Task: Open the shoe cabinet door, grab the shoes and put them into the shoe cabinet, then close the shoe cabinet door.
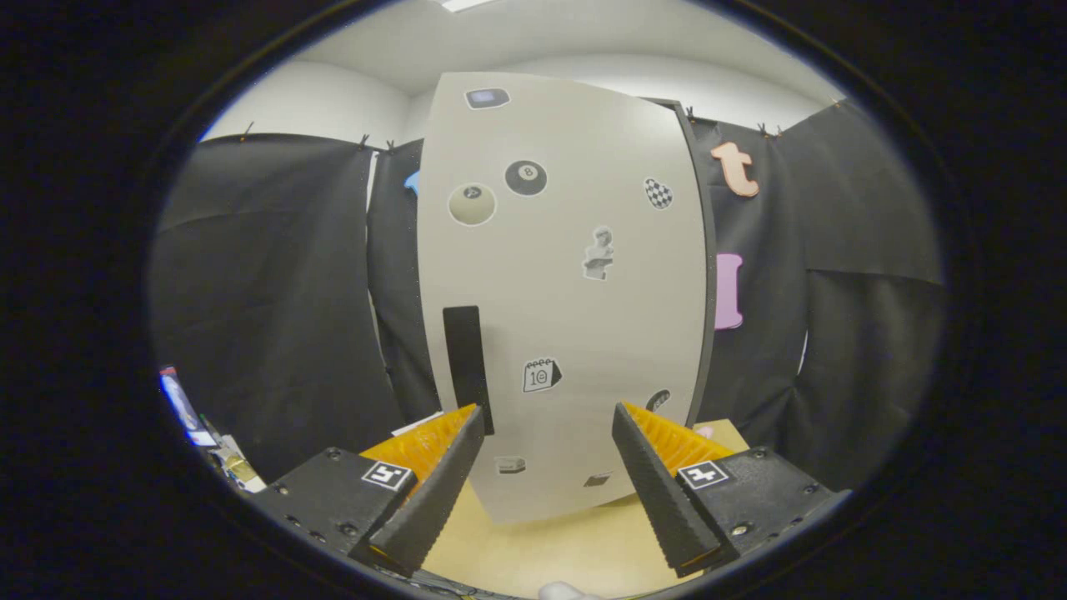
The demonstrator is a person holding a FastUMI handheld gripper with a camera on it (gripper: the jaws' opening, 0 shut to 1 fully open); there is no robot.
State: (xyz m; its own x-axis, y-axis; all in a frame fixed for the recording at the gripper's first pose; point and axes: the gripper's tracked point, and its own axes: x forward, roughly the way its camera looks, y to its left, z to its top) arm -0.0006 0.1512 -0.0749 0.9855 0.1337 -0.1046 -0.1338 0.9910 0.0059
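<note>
A tall pale grey shoe cabinet (567,292) stands upright just ahead of my fingers, its door shut and covered with several stickers. A black vertical handle (465,367) sits on the door's left side, just above and beyond my left fingertip. My gripper (546,412) is open, fingers spread wide with nothing between them but the lower part of the door. A small bit of something pinkish (704,431) peeks out beside the right finger at the cabinet's foot; I cannot tell what it is.
The cabinet stands on a light wooden table (542,550). Black cloth walls (275,292) close in on both sides and behind. Some clutter (208,437) lies low at the far left. Something pale (563,592) shows at the table's near edge.
</note>
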